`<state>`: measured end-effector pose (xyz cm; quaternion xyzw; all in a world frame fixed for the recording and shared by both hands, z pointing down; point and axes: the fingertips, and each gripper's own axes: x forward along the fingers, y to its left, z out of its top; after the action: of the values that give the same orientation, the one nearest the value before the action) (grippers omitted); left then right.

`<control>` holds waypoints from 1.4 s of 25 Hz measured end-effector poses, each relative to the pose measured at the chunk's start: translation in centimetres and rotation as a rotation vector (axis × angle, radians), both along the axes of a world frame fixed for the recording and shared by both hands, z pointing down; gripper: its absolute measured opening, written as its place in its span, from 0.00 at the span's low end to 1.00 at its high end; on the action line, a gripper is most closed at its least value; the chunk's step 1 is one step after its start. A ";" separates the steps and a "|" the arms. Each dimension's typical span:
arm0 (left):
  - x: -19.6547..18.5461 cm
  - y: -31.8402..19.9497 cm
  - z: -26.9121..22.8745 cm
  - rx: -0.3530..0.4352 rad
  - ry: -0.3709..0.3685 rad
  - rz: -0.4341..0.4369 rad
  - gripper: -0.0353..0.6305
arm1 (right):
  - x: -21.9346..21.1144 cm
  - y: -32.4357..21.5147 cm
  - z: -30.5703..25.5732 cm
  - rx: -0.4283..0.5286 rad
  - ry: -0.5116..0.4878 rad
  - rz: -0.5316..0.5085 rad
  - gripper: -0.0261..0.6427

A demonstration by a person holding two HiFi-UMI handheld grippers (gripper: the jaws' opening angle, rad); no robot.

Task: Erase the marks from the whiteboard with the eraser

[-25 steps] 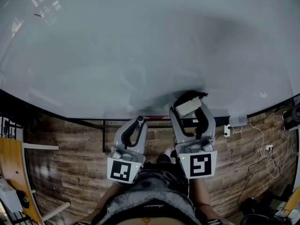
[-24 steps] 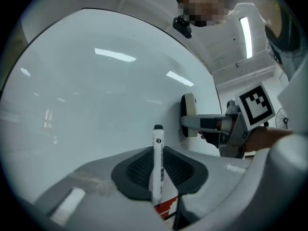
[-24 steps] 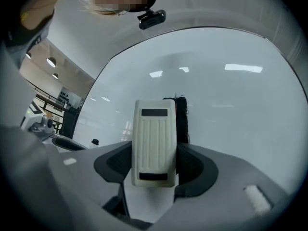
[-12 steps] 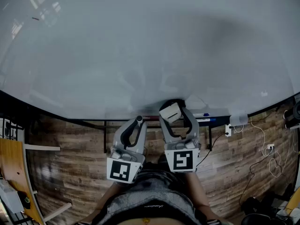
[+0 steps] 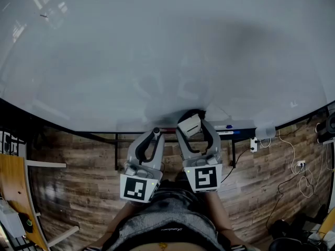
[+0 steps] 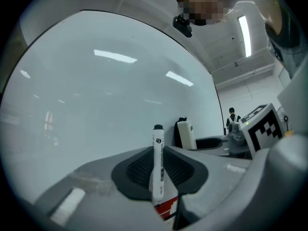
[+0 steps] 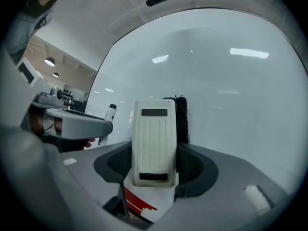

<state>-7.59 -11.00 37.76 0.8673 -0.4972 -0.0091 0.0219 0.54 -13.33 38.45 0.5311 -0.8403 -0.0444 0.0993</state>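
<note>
1. Right gripper view: the right claw (image 7: pixel 155 160) is clamped on the eraser (image 7: pixel 154 138), one jaw on each long side. The eraser's pale ribbed back faces the camera.
2. The eraser's long axis runs along the jaws and stands out past their tips. Its dark felt face is turned away from the claw, toward the whiteboard (image 7: pixel 231 76).
3. The whiteboard lies directly ahead of the right claw. The felt edge looks to be at or just short of the board. No view confirms contact.
4. The left claw (image 6: pixel 159 170) is closed on a marker (image 6: pixel 158 158), held upright between the pads with the cap end forward. It sits just beside the right claw on that claw's left, and its tips stop short of the board.
5. Governing relation: the right claw is the one carrying the eraser and is the nearer to the board. Judgement: the stroke must go forward and up from this claw, because the head view places it at the board's lower edge.
6. Ahead of the right claw the board reads as clean. One small dark dash (image 5: pixel 43 15) sits far up and to the left of both claws. It cannot be told whether it is ink or a reflection.
7. Change from one second earlier: the right claw and eraser have shifted left, closing on the left claw. Pens (image 5: pixel 225 127) lying to the claw's right are now uncovered.
8. Over the last half second the right claw has barely moved. The left claw has held its place throughout.
</note>
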 end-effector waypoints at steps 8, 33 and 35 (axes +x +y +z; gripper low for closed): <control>0.4 -0.4 -0.8 0.014 -0.004 -0.014 0.16 | -0.4 0.9 -1.7 0.035 -0.085 -0.020 0.43; 1.8 -0.4 -2.1 0.046 -0.010 0.021 0.16 | 0.0 2.2 -3.4 0.043 -0.101 -0.036 0.42; 1.8 -0.4 -2.1 0.046 -0.010 0.022 0.16 | 0.0 2.2 -3.4 0.043 -0.105 -0.039 0.42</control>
<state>-5.80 -11.37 35.64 0.8730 -0.4875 -0.0161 -0.0005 0.53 -11.09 35.08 0.5184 -0.8533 -0.0365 0.0430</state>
